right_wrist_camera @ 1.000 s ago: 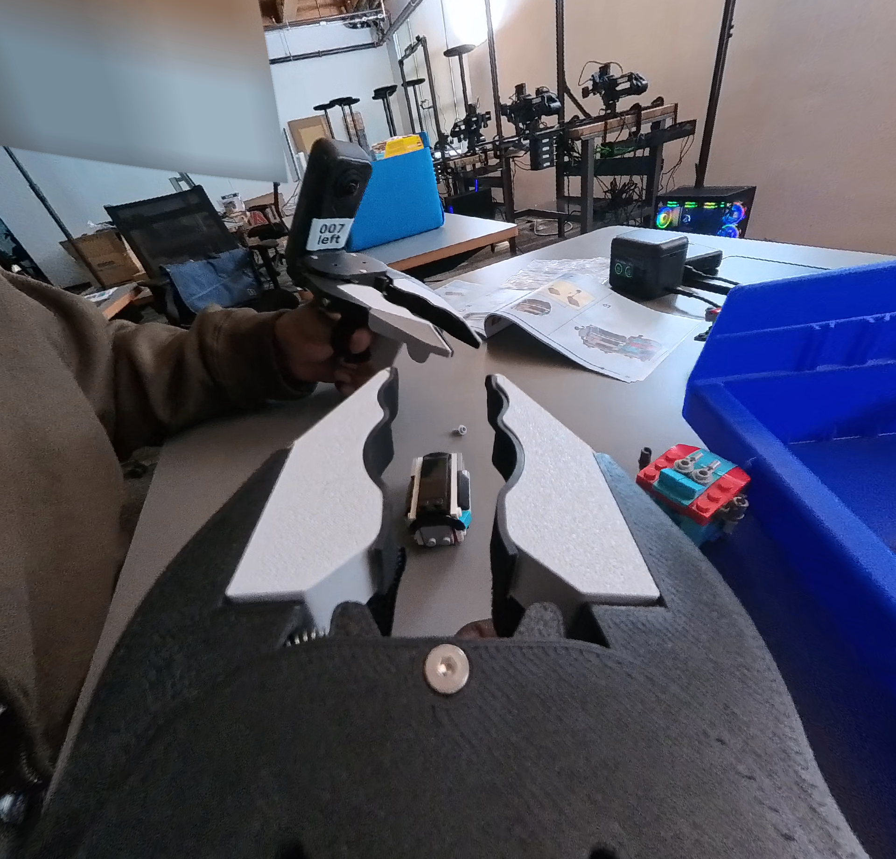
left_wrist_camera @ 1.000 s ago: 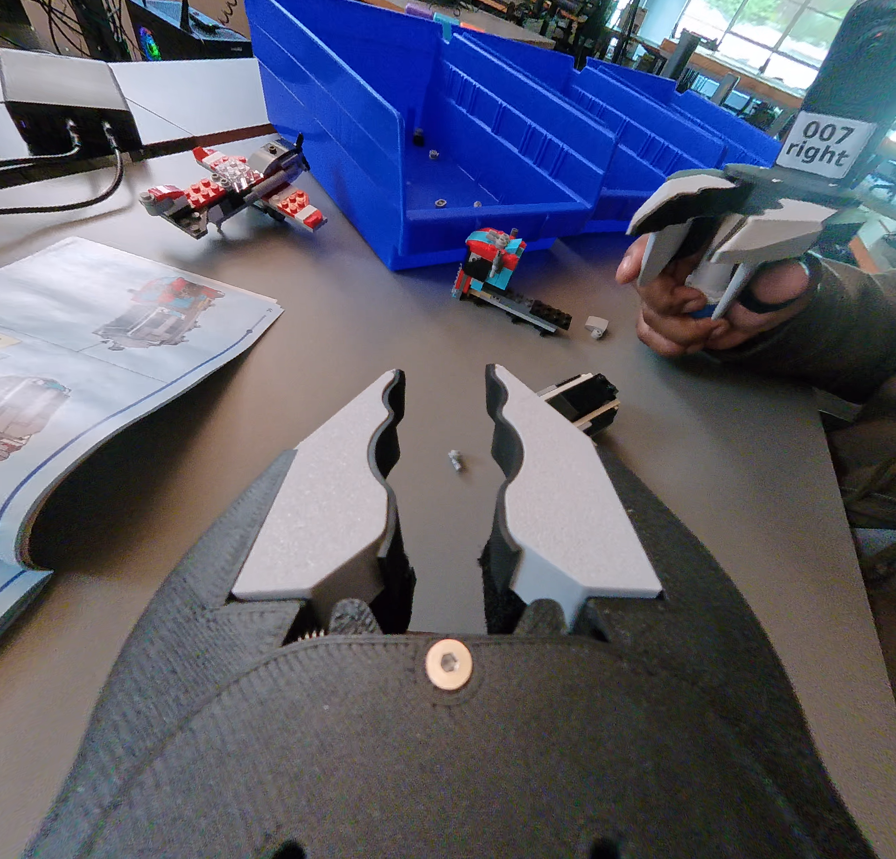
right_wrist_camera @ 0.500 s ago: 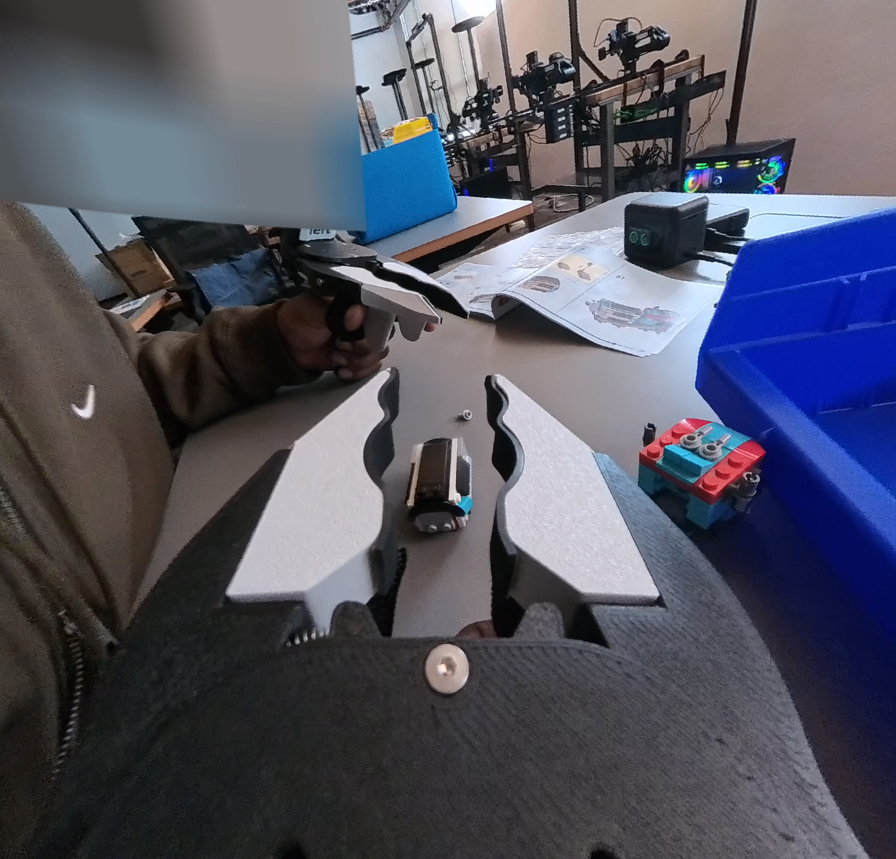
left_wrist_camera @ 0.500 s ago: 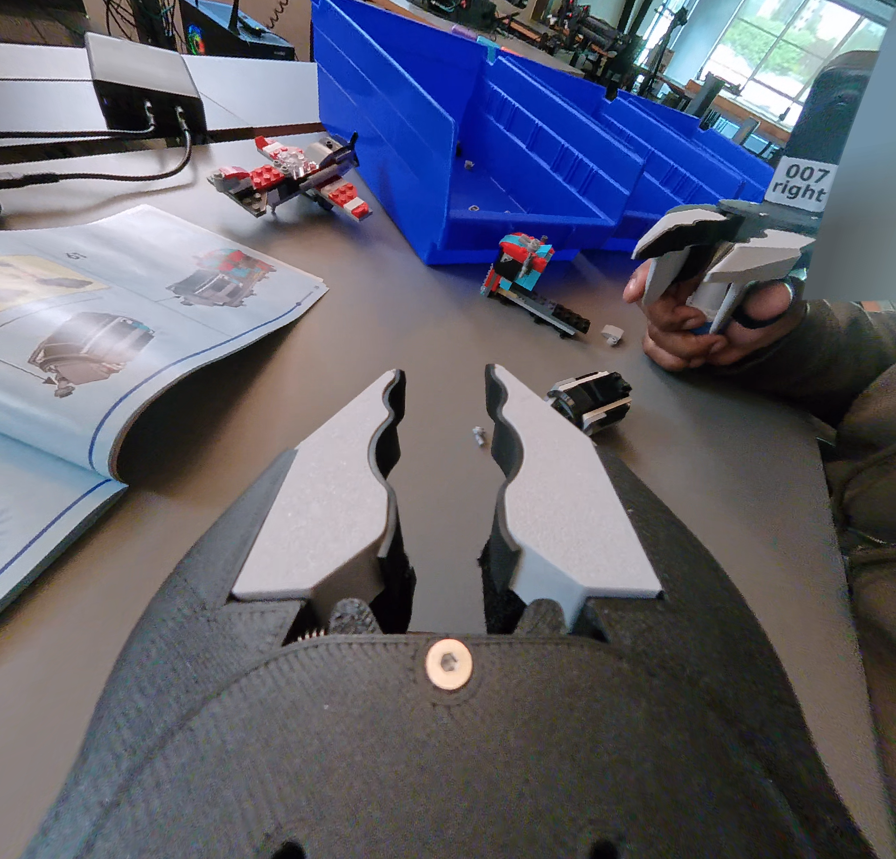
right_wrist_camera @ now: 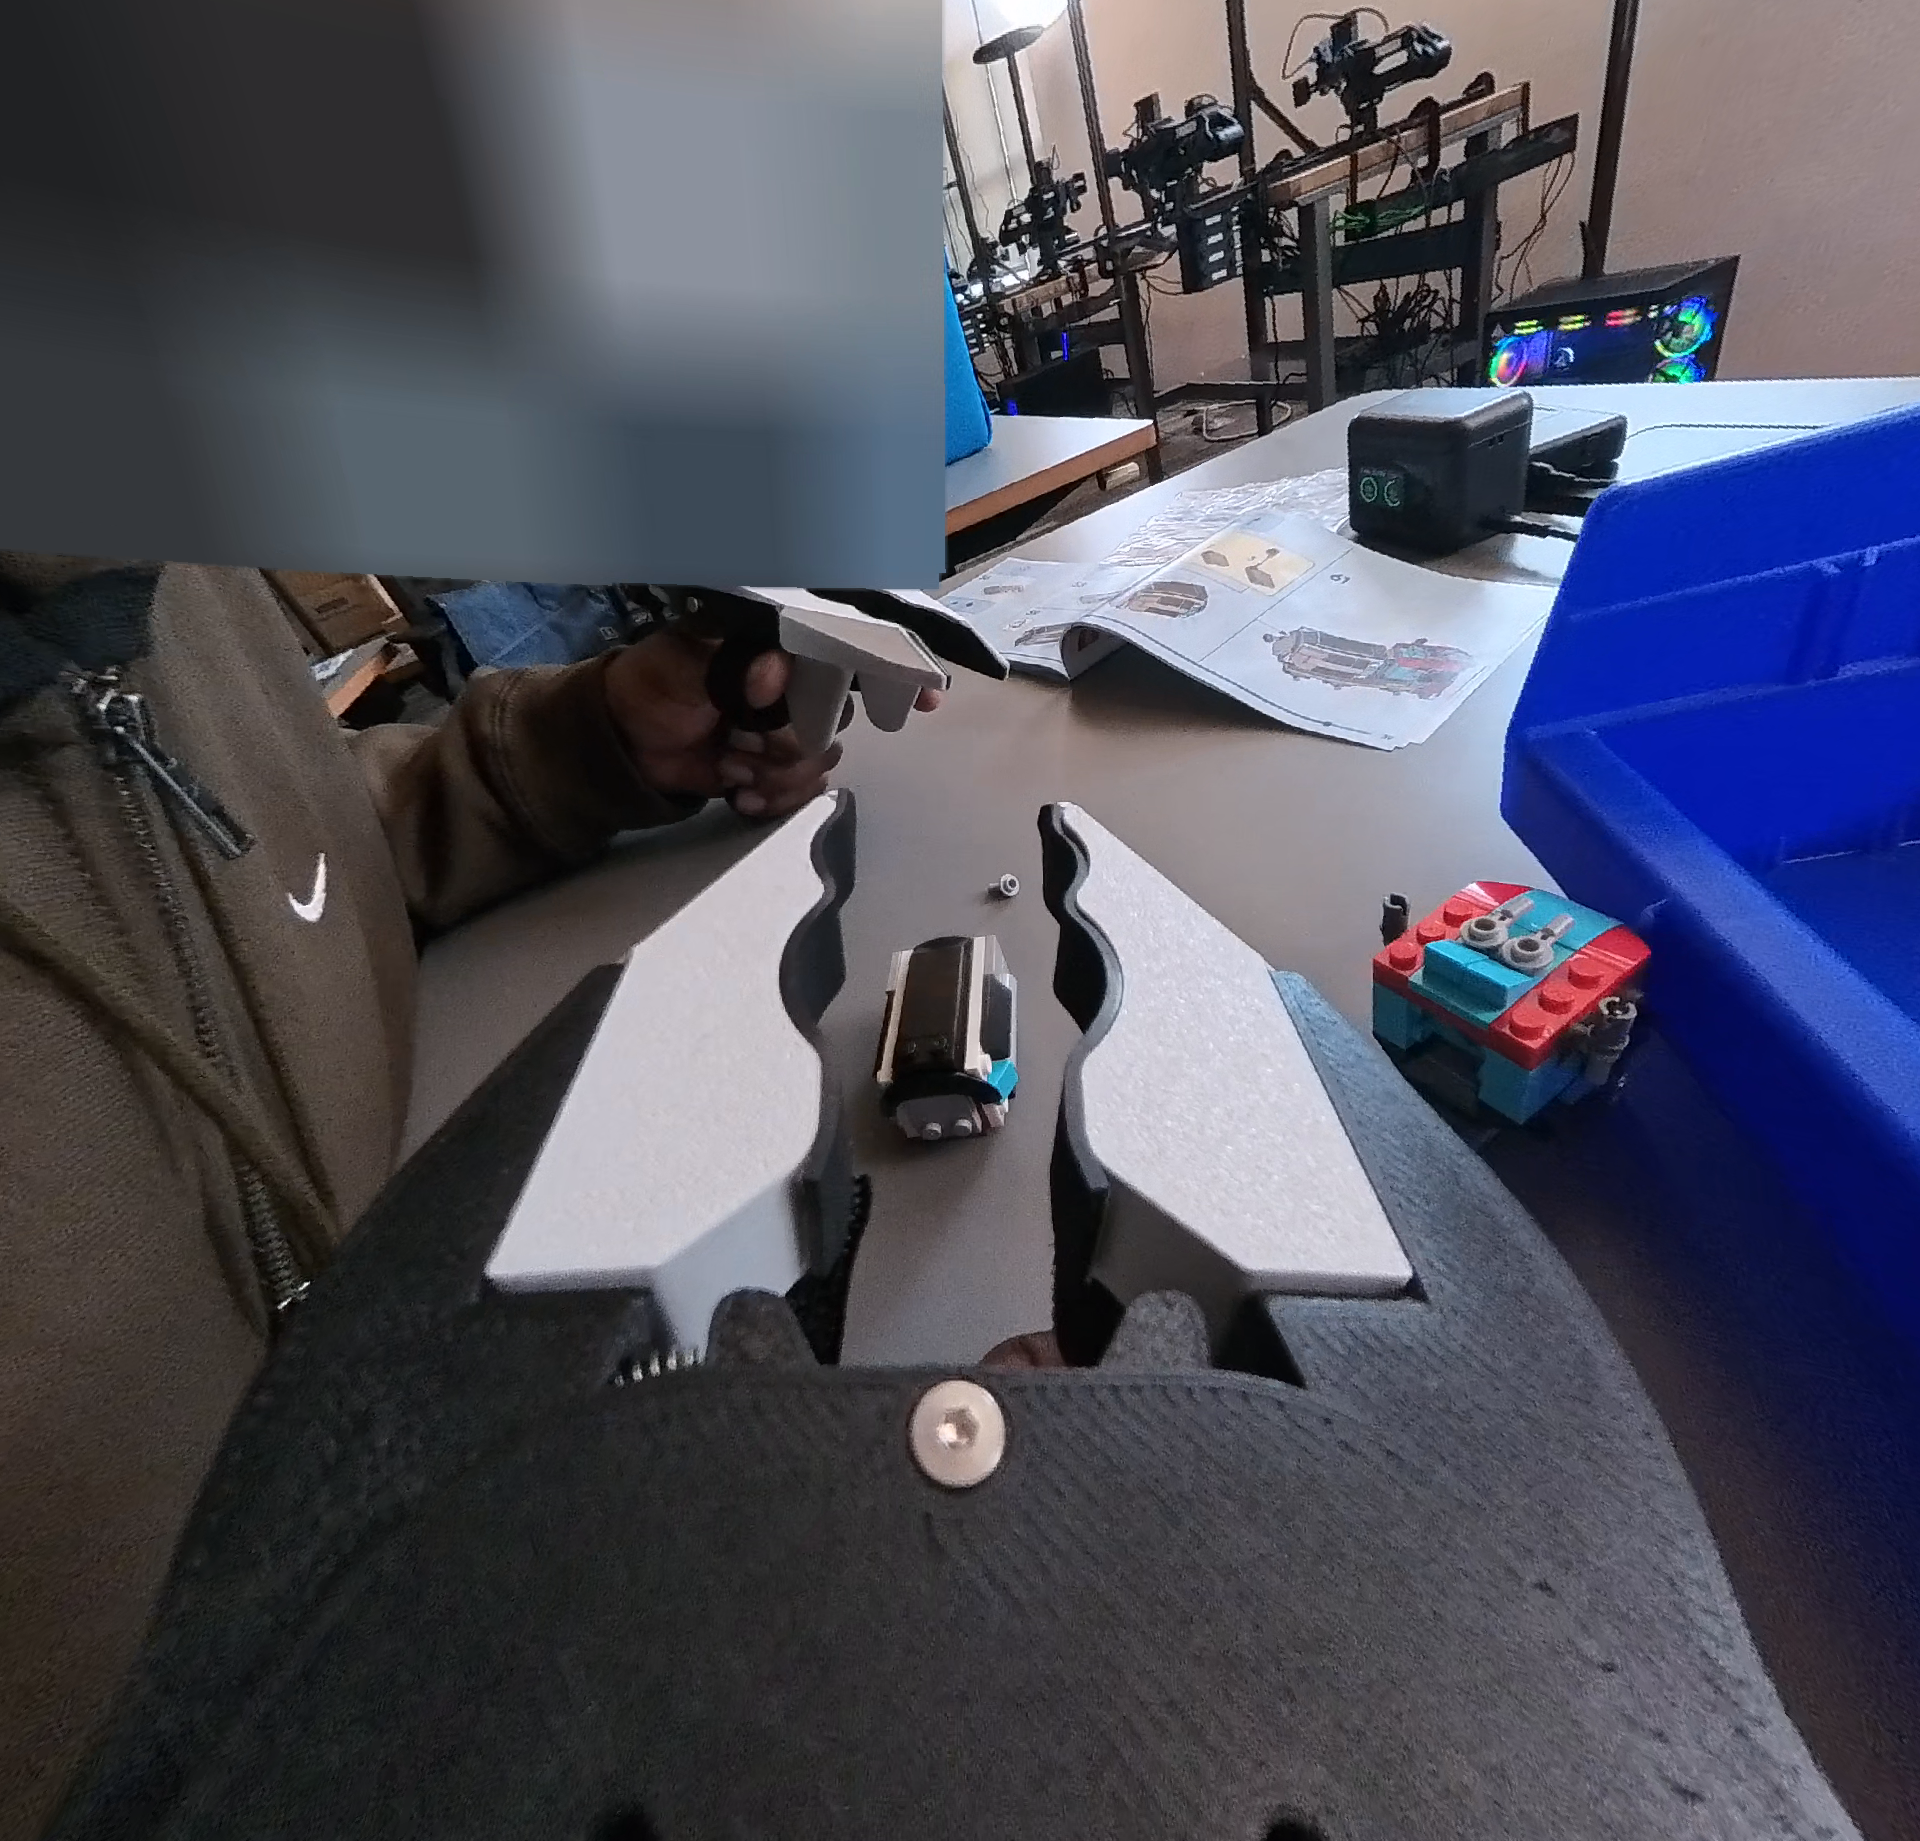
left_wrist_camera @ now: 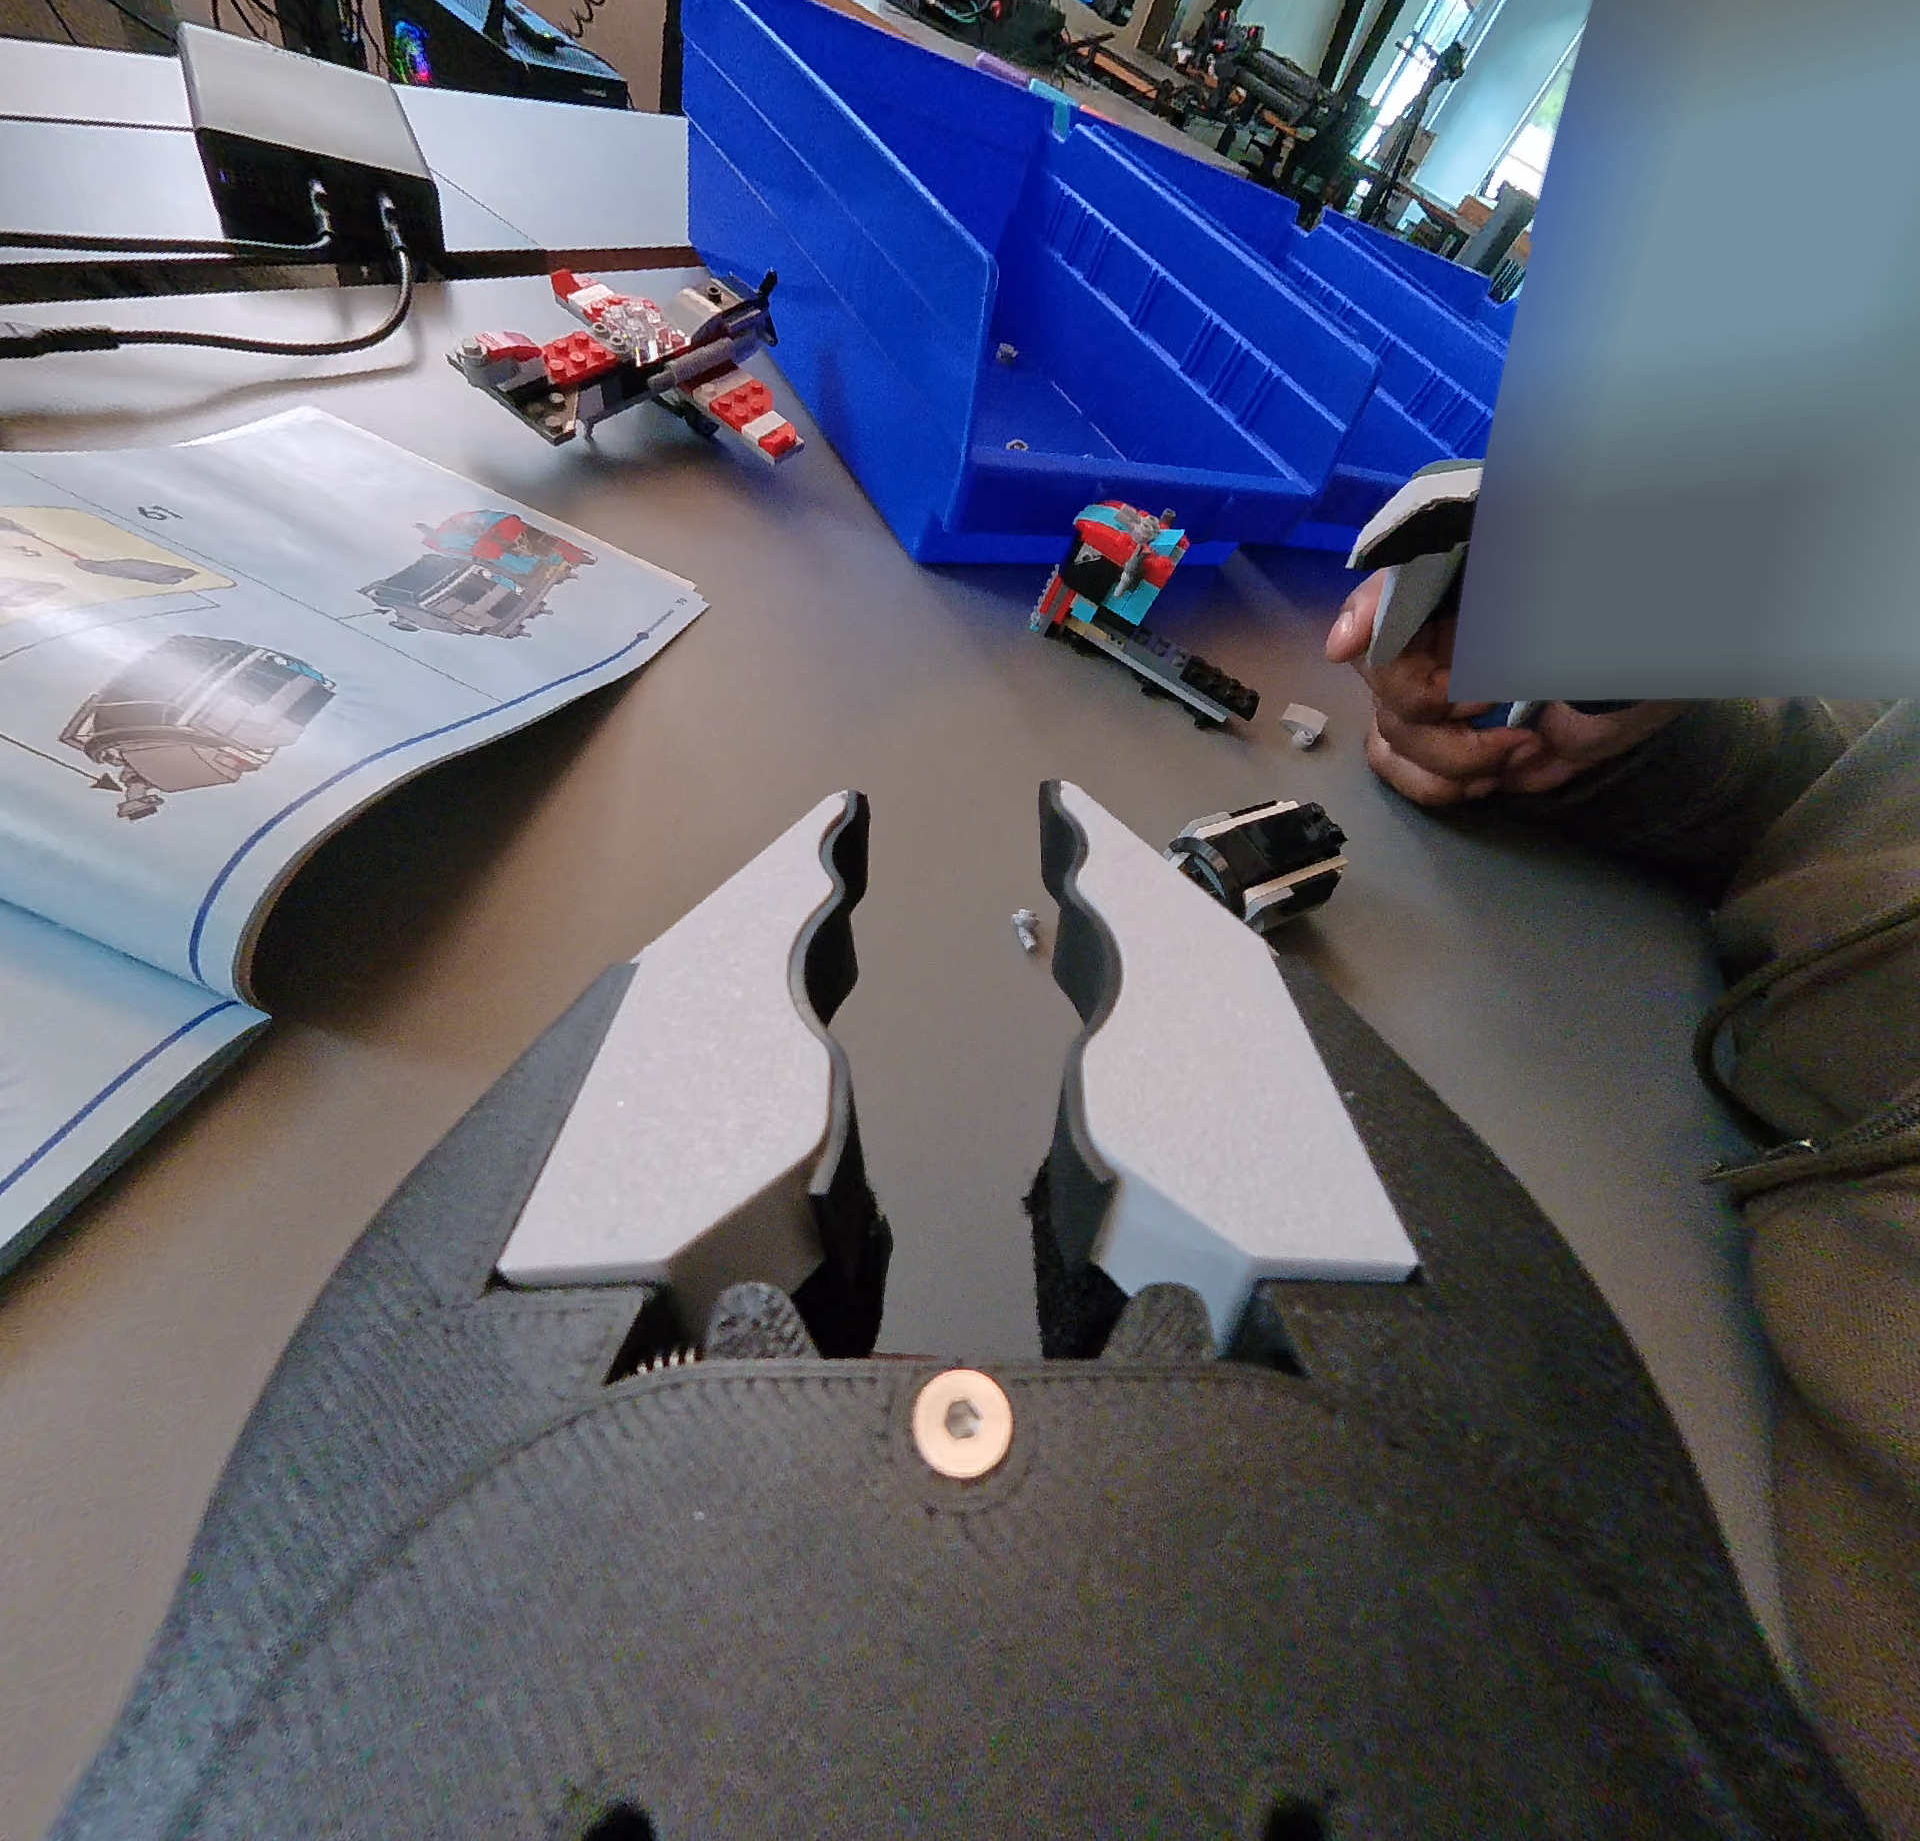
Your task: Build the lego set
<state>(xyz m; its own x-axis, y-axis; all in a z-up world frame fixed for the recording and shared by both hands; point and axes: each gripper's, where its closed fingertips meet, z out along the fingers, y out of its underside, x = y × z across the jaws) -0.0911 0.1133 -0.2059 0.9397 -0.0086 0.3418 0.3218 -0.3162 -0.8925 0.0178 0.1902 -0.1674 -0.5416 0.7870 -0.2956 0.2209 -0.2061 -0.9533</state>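
My left gripper [left_wrist_camera: 953, 804] is open and empty above the grey table [left_wrist_camera: 810, 731]. A tiny grey brick piece [left_wrist_camera: 1025, 928] lies on the table between its fingers, close to the right one and apart from both pads. A black-and-white brick block [left_wrist_camera: 1262, 859] lies just right of that finger. My right gripper [right_wrist_camera: 948, 815] is open. The same black-and-white block [right_wrist_camera: 948, 1035] lies on the table between its fingers with a gap on each side. The tiny grey piece [right_wrist_camera: 1004, 887] lies near its right fingertip. The left gripper also shows in the right wrist view [right_wrist_camera: 883, 659], held in a hand.
A red-and-teal brick model [left_wrist_camera: 1117, 576] stands before a row of blue bins [left_wrist_camera: 1039, 285]; it also shows in the right wrist view [right_wrist_camera: 1507, 991]. A red brick plane [left_wrist_camera: 634, 363], an open instruction booklet [left_wrist_camera: 260, 648], a black box with cables [left_wrist_camera: 312, 160] and a small grey piece [left_wrist_camera: 1302, 723] lie around. The tips of one gripper are about 15 centimeters away from the tips of the other. My left gripper's tips are some 20 centimeters from the red brick plane [left_wrist_camera: 634, 363].
Both grippers have shifted a little over the table with the jaws unchanged. In the left wrist view the tiny grey piece has drifted toward the right finger. Nothing was taken hold of.
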